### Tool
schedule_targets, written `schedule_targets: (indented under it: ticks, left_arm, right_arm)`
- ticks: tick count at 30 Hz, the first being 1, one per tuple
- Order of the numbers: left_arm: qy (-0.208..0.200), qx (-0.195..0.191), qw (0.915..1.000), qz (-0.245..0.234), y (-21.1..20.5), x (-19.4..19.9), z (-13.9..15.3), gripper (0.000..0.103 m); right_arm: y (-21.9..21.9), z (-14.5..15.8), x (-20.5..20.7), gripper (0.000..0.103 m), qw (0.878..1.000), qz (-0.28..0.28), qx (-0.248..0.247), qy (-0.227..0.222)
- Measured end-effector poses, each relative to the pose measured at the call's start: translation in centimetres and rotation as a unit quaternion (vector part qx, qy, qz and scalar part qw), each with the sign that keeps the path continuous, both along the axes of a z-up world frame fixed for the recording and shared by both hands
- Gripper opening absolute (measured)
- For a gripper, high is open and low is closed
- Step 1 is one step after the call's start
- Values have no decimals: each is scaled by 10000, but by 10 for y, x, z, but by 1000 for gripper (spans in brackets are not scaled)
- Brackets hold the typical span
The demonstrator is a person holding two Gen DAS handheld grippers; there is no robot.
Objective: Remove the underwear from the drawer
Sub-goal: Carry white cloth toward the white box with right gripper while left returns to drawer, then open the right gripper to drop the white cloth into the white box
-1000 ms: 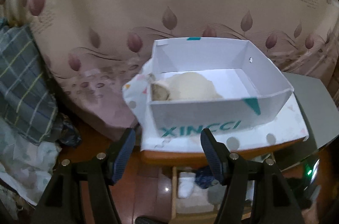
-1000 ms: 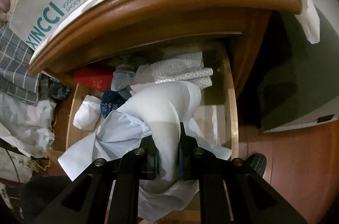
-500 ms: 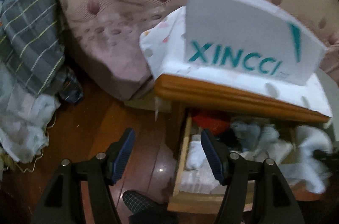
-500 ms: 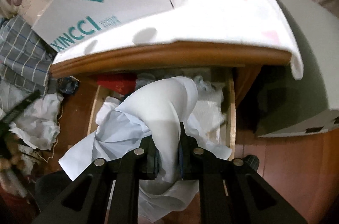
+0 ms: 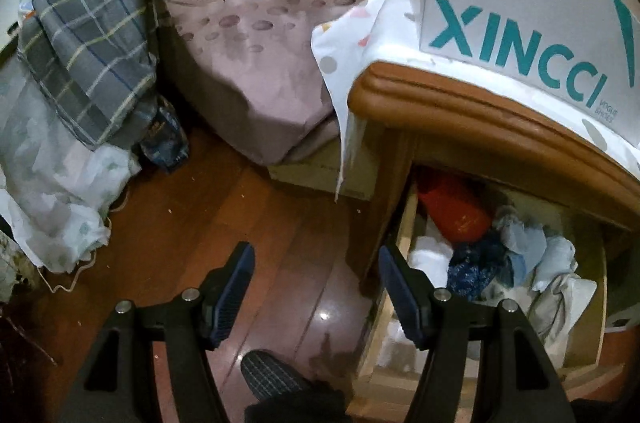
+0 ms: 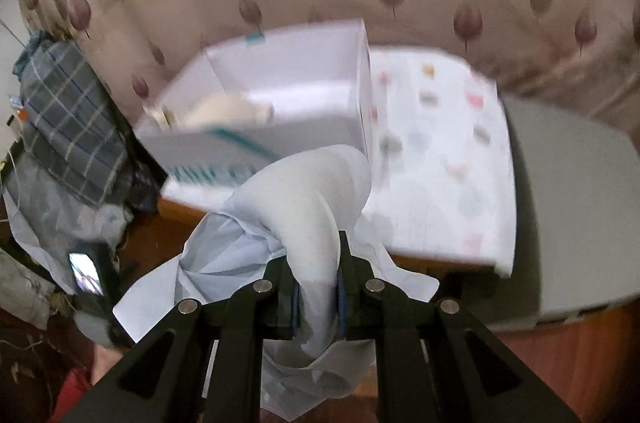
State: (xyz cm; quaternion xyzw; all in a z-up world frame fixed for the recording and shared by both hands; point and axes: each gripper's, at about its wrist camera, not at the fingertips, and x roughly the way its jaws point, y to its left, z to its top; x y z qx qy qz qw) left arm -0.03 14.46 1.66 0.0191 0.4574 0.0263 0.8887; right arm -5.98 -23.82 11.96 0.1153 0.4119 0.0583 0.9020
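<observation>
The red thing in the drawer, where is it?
In the left wrist view, the red cloth sits at the back left corner of the open drawer, just under the wooden nightstand top, beside the dark blue clothes.

Probably bedroom: bed (image 5: pixel 256 71), nightstand drawer (image 5: pixel 500 263)

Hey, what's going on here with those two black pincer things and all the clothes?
A person is emptying underwear from an open wooden drawer, holding a pincer tool in each hand. The right gripper is clamped on a pale blue-white piece of underwear, held up in front of the white shoebox with teal lettering on the cloth-covered nightstand. The left gripper is open and empty, pointing down by the drawer's left edge, where a red item and bluish clothes remain.
</observation>
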Motion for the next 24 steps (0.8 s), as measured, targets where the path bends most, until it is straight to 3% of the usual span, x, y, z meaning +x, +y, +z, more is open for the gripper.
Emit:
schedule_targets:
  ticks: [7, 11, 16, 24]
  left_arm:
    - [-230, 19, 9994, 269, 12, -1, 7, 66]
    - [-106, -66, 9988, 475, 23, 3, 5, 66]
    - [101, -264, 9970, 719, 37, 7, -4, 66]
    - [234, -476, 9948, 869, 47, 11, -9, 66]
  right_arm:
    - [6, 75, 43, 12, 9971, -136, -230, -708]
    - [15, 89, 87, 12, 9962, -196, -372, -769]
    - [30, 74, 148, 12, 9963, -286, -571, -570]
    - [47, 6, 211, 13, 9962, -228, -813, 203]
